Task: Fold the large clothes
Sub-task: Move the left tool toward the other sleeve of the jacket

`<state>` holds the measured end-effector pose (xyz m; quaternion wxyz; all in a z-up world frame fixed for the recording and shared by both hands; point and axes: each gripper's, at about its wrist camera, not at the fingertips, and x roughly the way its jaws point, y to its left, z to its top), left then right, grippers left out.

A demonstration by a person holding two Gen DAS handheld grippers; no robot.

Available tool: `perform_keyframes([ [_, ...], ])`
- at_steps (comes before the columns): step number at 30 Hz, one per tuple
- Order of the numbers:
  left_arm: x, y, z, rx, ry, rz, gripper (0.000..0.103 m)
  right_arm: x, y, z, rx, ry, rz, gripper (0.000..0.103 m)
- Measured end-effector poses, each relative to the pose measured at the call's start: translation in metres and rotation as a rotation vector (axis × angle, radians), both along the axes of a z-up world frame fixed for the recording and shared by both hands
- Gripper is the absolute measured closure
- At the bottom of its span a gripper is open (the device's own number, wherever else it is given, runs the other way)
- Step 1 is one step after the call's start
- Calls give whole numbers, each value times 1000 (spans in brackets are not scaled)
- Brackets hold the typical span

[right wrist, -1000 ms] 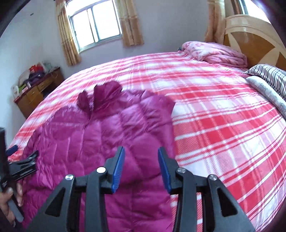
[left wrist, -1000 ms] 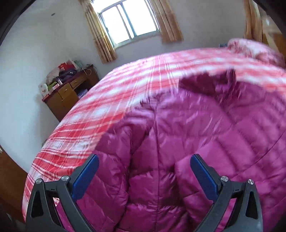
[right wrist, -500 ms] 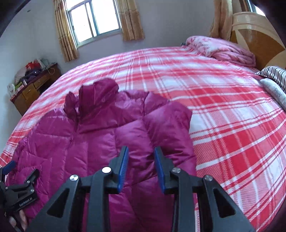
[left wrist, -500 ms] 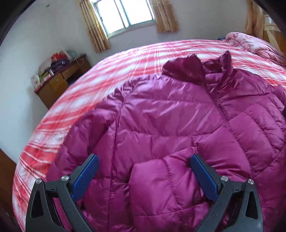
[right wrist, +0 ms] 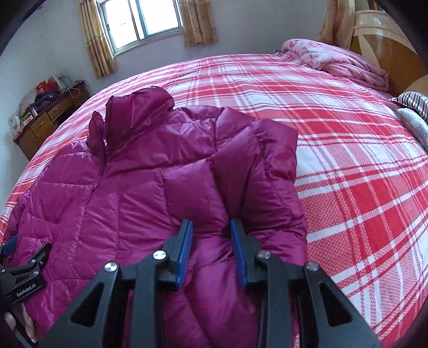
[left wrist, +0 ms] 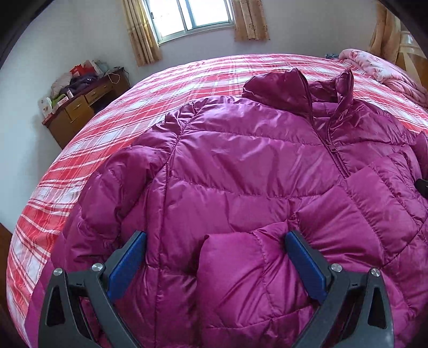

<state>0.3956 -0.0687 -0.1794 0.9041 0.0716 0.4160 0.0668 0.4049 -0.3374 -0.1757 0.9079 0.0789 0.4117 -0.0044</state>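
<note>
A magenta puffer jacket [left wrist: 240,166] lies front up on the red plaid bed [left wrist: 120,120], collar toward the window. Its sleeves are folded in over the chest. My left gripper [left wrist: 215,241] is open wide and low over the jacket's near part. The puffy cuff of one sleeve [left wrist: 240,267] sits between its blue pads. In the right wrist view my right gripper [right wrist: 210,227] has its jaws narrowed onto a ridge of the jacket [right wrist: 128,187] beside the other folded sleeve [right wrist: 267,174], and fabric bulges between the pads. The left gripper [right wrist: 24,249] shows at that view's lower left, with a hand [right wrist: 16,321] on it.
The bed [right wrist: 347,160] spreads bare to the right of the jacket. A pink quilt [right wrist: 334,61] and a striped pillow [right wrist: 414,101] lie by the wooden headboard [right wrist: 388,40]. A cluttered wooden desk [left wrist: 80,107] stands by the wall left of the bed, under the curtained window [left wrist: 192,13].
Both grippers came down and closer to the jacket. The right jaws narrowed onto the fabric between them. The left jaws stayed wide, now astride the sleeve cuff.
</note>
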Motion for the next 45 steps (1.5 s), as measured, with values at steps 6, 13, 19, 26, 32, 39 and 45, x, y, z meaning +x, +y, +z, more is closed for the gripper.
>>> perform_keyframes([
  [6,-1,1,0,-4,0,0,1,3,7,0,-50,15,2,70],
  [13,-1,1,0,-5,0,1,1,2,19,6,-143,22,14,70],
  [19,0,2,-1,-17,4,1,1,-23,32,29,-118,-29,49,66],
  [26,1,6,-2,-51,10,0,1,-34,65,10,-138,19,116,52],
  [32,1,8,-2,-72,14,-3,1,-31,70,-3,-182,29,113,52],
  [39,1,9,-1,-75,13,-3,1,-34,75,-6,-228,24,109,51],
  [45,1,9,-2,-75,14,-3,1,-35,78,-6,-245,16,106,51],
])
